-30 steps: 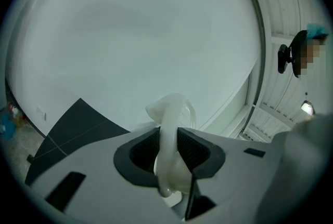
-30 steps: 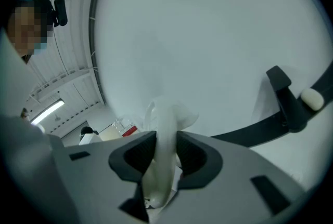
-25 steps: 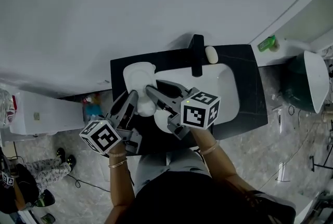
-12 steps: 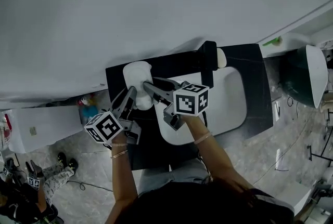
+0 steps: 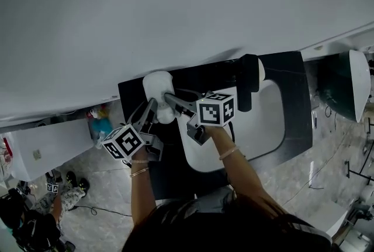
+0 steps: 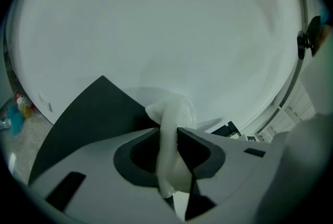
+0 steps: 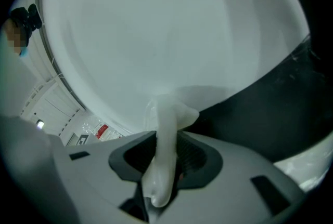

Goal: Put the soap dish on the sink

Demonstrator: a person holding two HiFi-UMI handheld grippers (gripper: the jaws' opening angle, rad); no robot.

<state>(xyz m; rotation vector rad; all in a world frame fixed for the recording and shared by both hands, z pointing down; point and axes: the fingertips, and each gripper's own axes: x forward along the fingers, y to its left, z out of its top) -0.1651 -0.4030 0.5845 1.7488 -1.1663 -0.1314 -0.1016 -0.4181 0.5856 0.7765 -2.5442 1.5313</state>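
Black counter (image 5: 292, 99): left tongs (image 6: 167, 137), right tongs (image 7: 167, 142) each clamp soap dish (image 5: 158, 84) rim.

This looked like a bathroom, or a mock-up of one. A white sink (image 5: 266, 128) was set into a black tabletop (image 5: 295, 104) against a plain white wall (image 5: 175, 11), with a black tap (image 5: 248, 84) over the basin. The floor (image 5: 99, 210) was pale grey, marble-look tile. Bottles (image 5: 99, 122) stood on it beside the unit, and another white-rimmed fixture (image 5: 357, 81) stood to the right. Loose cables (image 5: 349, 170) on the floor suggested a staged set more than a lived-in home
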